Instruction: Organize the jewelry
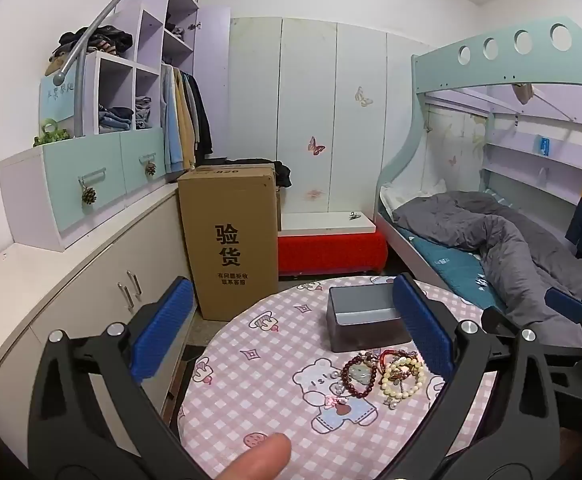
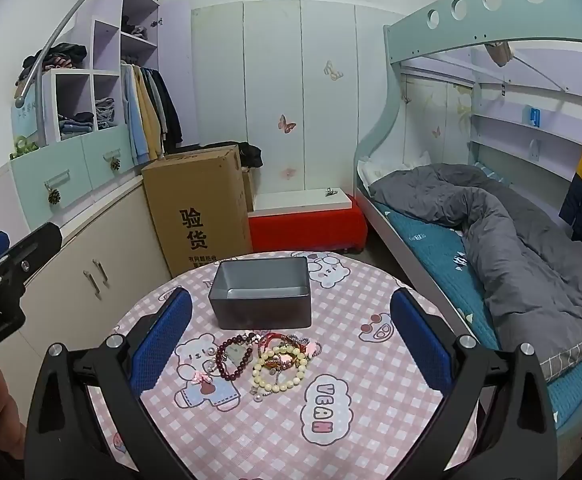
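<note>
A pile of bracelets lies on a round table with a pink checked cloth. It includes a dark red bead bracelet and a cream pearl one. An empty grey box stands just behind the pile. My left gripper is open above the table's left part, with the pile by its right pad. My right gripper is open, hovering in front of the pile with nothing held. In the left wrist view, one of the right gripper's fingers shows at the right.
A tall cardboard box stands behind the table on the left, beside a low cabinet. A red bench is at the back. A bunk bed with a grey duvet runs along the right. A fingertip shows at the bottom.
</note>
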### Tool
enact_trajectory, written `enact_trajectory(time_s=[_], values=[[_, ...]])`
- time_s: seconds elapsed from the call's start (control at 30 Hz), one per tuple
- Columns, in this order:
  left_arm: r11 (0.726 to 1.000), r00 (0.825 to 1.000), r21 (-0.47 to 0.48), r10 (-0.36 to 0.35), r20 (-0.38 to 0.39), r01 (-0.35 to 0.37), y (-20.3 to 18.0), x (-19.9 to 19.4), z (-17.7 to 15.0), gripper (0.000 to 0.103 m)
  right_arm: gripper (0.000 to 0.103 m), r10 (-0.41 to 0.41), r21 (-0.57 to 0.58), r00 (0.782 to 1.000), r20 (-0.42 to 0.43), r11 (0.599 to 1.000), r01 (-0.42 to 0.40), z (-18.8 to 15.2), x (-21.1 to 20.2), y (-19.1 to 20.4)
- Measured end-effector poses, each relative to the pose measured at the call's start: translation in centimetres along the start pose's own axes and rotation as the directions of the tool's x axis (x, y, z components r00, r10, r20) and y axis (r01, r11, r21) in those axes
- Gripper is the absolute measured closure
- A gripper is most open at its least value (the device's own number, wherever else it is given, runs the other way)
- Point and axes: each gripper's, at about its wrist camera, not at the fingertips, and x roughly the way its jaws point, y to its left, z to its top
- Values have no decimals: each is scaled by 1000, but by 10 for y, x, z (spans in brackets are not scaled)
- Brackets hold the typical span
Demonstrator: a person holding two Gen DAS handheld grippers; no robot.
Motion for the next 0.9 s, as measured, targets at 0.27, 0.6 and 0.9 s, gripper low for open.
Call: enact_trajectory(time_s=[0.27, 0.6, 0.9], values=[[1000, 1000, -4, 4, 2, -4, -2, 1, -2, 6, 7, -4, 2, 1000, 14, 1000, 4, 8, -2, 2], [1000, 997, -14, -26, 79, 27, -2, -15, 1, 6, 7, 2, -11, 997, 83, 1000, -1, 24, -19, 3], [1000, 999, -17, -17, 35, 17, -2, -15, 5, 6, 7, 13, -6, 993, 119, 1000, -13, 39, -32, -3]])
